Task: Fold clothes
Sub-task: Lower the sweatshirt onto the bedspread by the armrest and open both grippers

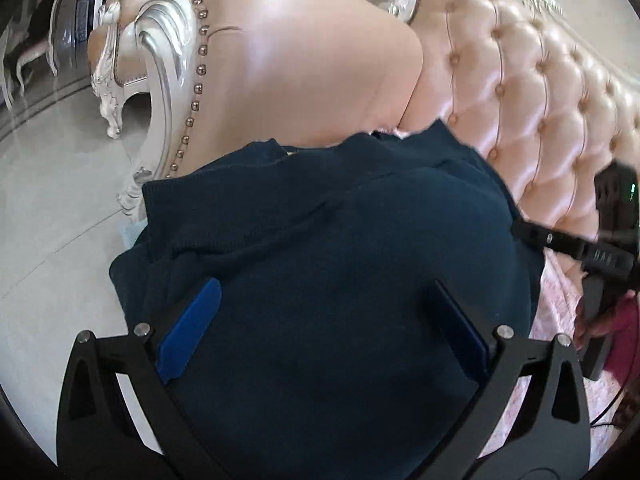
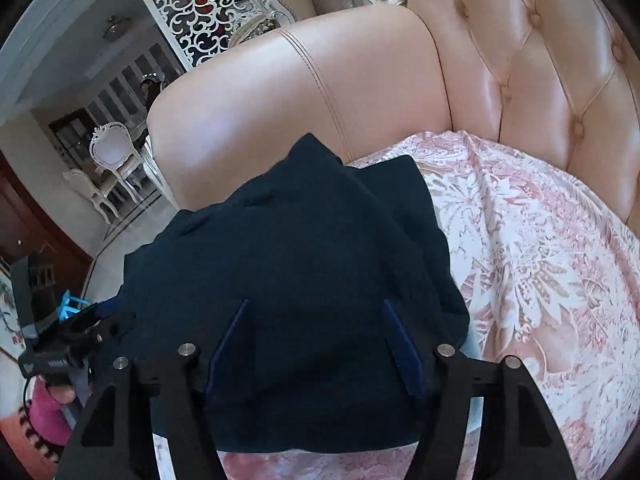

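Observation:
A dark blue knit garment (image 1: 320, 240) lies bunched on the sofa seat, its collar end toward the armrest. My left gripper (image 1: 325, 304) hangs just over it with jaws wide apart and nothing pinched between the blue pads (image 1: 192, 328). The same garment (image 2: 288, 264) fills the right wrist view, where my right gripper (image 2: 318, 312) is open above it, fingers apart and the cloth lying under them. The right gripper (image 1: 560, 242) also reaches in from the right edge of the left wrist view. The left gripper (image 2: 80, 332) shows at the lower left of the right wrist view.
The pink leather sofa has a padded armrest (image 1: 304, 60) just beyond the garment and a tufted backrest (image 1: 540, 92) to the right. A pink floral cover (image 2: 540, 260) lies over the seat. A light blue cloth edge (image 1: 130, 234) peeks from under the garment. Pale floor (image 1: 52, 200) lies left.

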